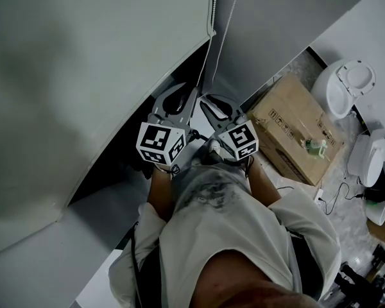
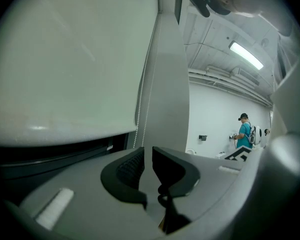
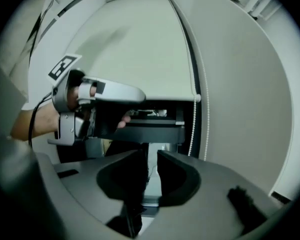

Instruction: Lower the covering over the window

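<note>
Hanging on the left, the white blind (image 1: 83, 76) covers most of the window. Its bottom edge stops above a dark strip of window (image 1: 109, 165) that is not covered.

The left tongs (image 1: 187, 98) point at that dark strip, just under the blind's edge. Their two jaws sit close with a thin gap between them, and nothing is in the gap. The left cube (image 1: 160, 143), with black and white squares, sits on the back of them.

Next comes the bead chain (image 1: 213, 8). It hangs down the right side of the blind, beside a grey wall (image 1: 276, 18), apart from both tongs.

The right tongs (image 1: 208, 104) are just beside the left ones, tips near each other. Their jaws are also a little apart and hold nothing. The chain hangs off to their right. The right cube (image 1: 242, 140) sits on them.

The person's light shirt (image 1: 244, 236) fills the bottom of the head view.

Further right, a brown cardboard box (image 1: 295, 130) lies on the speckled floor (image 1: 346, 197). Small black signs are printed on it, too small to read. A little green thing (image 1: 314, 146) rests on top of it. Two white round things (image 1: 346, 85) stand past the box.
</note>
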The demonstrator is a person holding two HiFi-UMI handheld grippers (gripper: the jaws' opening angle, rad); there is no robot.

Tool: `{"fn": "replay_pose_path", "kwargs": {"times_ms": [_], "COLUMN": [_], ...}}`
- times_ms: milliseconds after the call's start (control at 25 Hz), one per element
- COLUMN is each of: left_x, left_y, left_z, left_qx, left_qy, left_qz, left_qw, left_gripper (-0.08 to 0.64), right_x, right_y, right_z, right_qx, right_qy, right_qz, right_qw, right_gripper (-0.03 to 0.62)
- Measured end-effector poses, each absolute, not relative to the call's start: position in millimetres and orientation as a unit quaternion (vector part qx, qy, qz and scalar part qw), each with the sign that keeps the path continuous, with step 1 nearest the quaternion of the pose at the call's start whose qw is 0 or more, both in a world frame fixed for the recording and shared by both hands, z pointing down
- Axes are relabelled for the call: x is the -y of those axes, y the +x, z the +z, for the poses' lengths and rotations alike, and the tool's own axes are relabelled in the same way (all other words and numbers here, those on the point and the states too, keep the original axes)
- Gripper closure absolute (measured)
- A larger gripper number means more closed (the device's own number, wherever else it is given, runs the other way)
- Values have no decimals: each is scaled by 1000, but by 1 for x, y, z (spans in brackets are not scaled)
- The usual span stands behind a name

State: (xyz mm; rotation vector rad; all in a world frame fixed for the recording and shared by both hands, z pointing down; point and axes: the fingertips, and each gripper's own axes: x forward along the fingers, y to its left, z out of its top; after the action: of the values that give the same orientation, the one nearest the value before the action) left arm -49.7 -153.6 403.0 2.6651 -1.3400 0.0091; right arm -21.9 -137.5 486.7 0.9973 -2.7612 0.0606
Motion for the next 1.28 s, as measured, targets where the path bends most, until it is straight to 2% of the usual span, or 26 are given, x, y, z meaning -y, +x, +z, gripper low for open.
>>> {"fn": "replay_pose_path", "kwargs": {"times_ms": [120,200,280,480,1280], "left_x": [148,144,140,132,112], "left_y": [-53,-53,-53,-55,-42], "left_z": [403,401,398,378,383], "left_qx": [447,449,449,448,431], "left_qy": [892,891,892,893,900], "left_qz": [-1,-4,-7,-18,-37], "left_qw": [72,64,56,37,43], "left_gripper": [532,557,557,557,555], "right_x": [137,135,131,122,107], "right_y": [-13,-7,-1,8,23], "right_z": [457,435,415,363,360], "right_qx": [937,937,938,939,937], "right_qy": [345,347,346,342,348], "right_qz": [19,10,2,-11,4], "right_qw": [56,29,10,-32,-32], "right_gripper": [503,551,574,575,577]}}
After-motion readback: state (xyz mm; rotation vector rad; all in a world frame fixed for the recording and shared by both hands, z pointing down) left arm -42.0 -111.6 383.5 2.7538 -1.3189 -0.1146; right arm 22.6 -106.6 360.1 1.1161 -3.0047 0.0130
